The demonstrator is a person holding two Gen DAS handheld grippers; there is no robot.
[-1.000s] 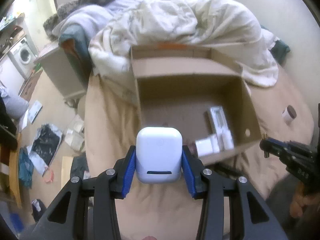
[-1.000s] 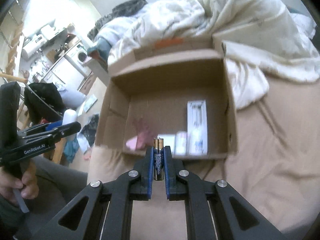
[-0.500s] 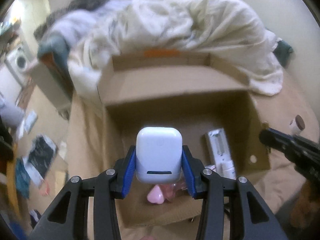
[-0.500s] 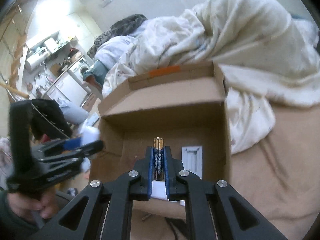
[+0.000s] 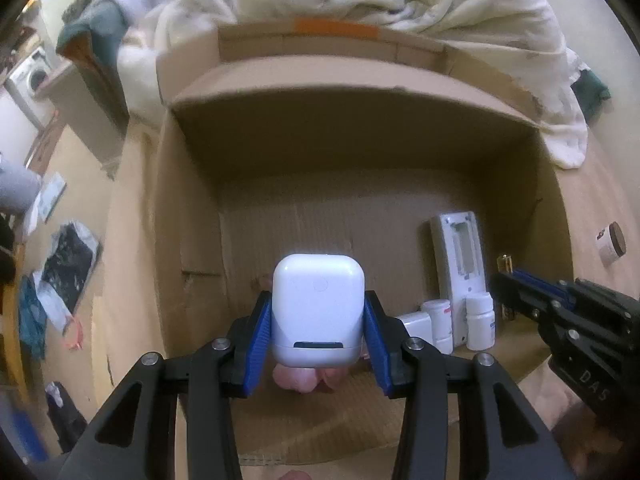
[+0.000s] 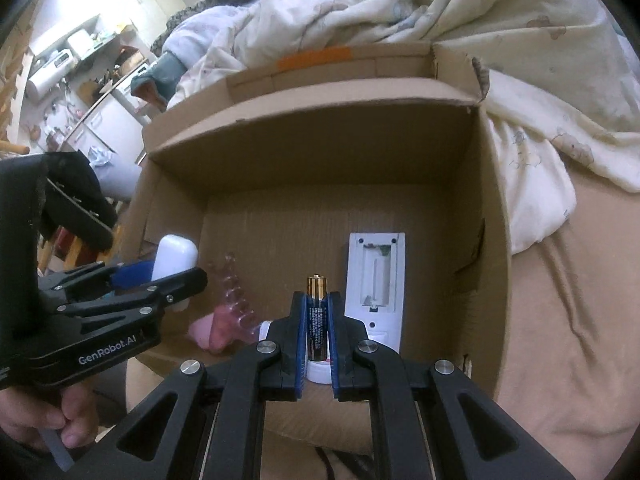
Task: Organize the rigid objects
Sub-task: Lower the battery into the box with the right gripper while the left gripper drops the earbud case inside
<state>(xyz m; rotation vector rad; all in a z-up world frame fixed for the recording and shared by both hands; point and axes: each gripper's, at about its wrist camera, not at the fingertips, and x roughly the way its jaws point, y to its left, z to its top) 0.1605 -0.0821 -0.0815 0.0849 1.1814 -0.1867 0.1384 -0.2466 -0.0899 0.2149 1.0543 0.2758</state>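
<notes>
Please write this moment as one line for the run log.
left claw: shut on white case | right claw: shut on battery | both above cardboard box | nothing released yet

Your white case (image 5: 318, 310) and upright battery (image 6: 318, 316) hang over the open box (image 5: 192, 184); inside lie a remote (image 5: 460, 268), bottles (image 5: 480, 320) and what may be a pink toy (image 6: 224, 320).

A lived-in home bedroom. A rumpled cream duvet (image 6: 460, 20) is heaped on a bed covered by a tan fitted sheet (image 6: 568, 320). An open brown cardboard box (image 5: 556, 200) sits on the bed. A white front-loading washing machine (image 5: 34, 76) and cluttered kitchen shelves (image 6: 68, 60) stand beyond the bed.
</notes>
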